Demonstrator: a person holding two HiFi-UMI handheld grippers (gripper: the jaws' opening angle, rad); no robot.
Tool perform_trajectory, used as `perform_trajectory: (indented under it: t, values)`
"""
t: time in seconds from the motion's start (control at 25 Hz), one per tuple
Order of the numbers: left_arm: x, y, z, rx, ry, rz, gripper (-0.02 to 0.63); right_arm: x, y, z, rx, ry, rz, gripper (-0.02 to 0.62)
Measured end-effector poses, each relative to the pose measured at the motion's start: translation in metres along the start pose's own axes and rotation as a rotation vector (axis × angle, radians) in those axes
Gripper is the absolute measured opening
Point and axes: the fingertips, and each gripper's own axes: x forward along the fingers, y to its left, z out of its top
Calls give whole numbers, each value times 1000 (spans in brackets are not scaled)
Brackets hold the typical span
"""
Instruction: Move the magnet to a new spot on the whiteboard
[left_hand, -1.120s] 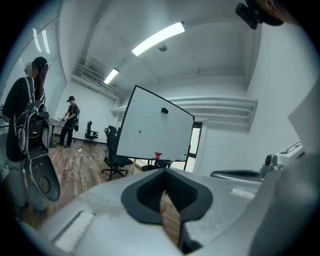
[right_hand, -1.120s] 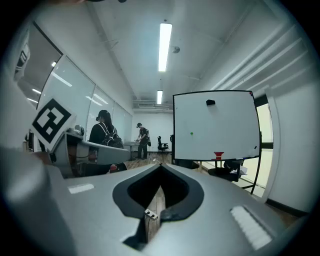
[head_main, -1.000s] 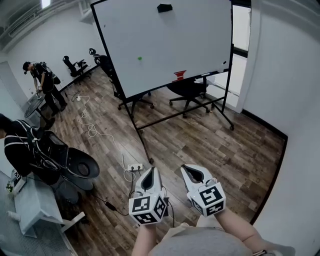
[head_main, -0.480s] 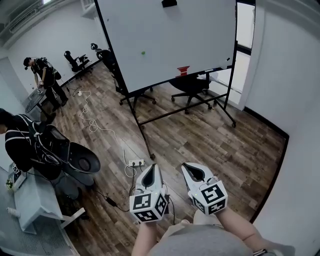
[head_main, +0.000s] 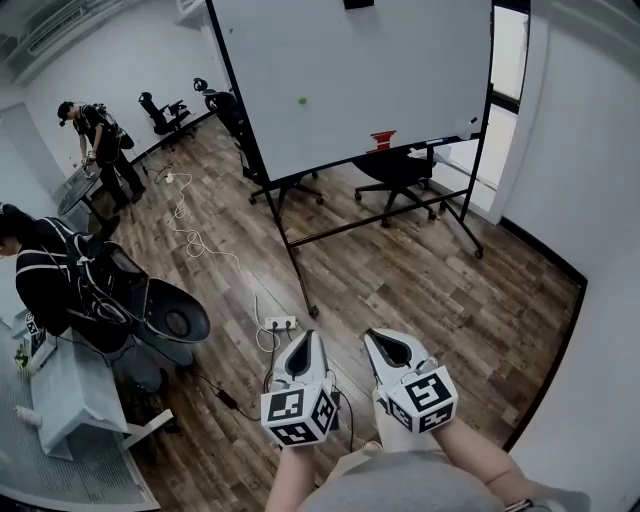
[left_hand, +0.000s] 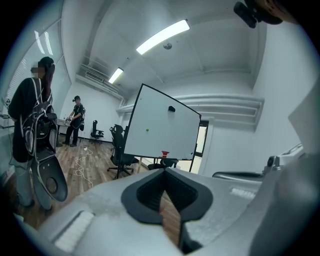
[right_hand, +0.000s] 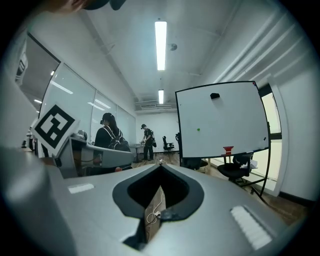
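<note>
Low at the frame's bottom centre in the head view, the left gripper (head_main: 305, 340) and right gripper (head_main: 378, 338) sit side by side, near each other but apart. Each has its jaws pressed together on nothing; each gripper's own view shows only a thin slit of floor between them. Both point up the frame toward the whiteboard (head_main: 400, 60).

One magnet (head_main: 302, 100), a small green dot, sits on the board's left half at the upper centre of the frame, well apart from both grippers, with bare wood floor (head_main: 400, 280) between. In the left gripper view the magnet (left_hand: 147, 131) lies above the jaw tips and a little left; in the right gripper view it (right_hand: 198, 130) lies above and right.

Count: one whiteboard, one magnet, two grippers, one black block (head_main: 357, 3) at the board's top, one red item (head_main: 382, 140) at its lower edge, and two people (head_main: 100, 140) (head_main: 45, 280) at the left.
</note>
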Motion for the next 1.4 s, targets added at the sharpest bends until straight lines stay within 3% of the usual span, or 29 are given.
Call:
perform_trajectory:
  t: [0.4, 0.88, 1.4]
  values:
    - [51, 33, 16, -27, -26, 46, 4, 64, -28, 10, -7, -2, 61, 0]
    - [166, 63, 52, -43, -36, 71, 4, 161, -118, 47, -16, -12, 54, 0]
    - [312, 97, 105, -33, -50, 133, 3, 289, -217, 88, -47, -13, 109, 0]
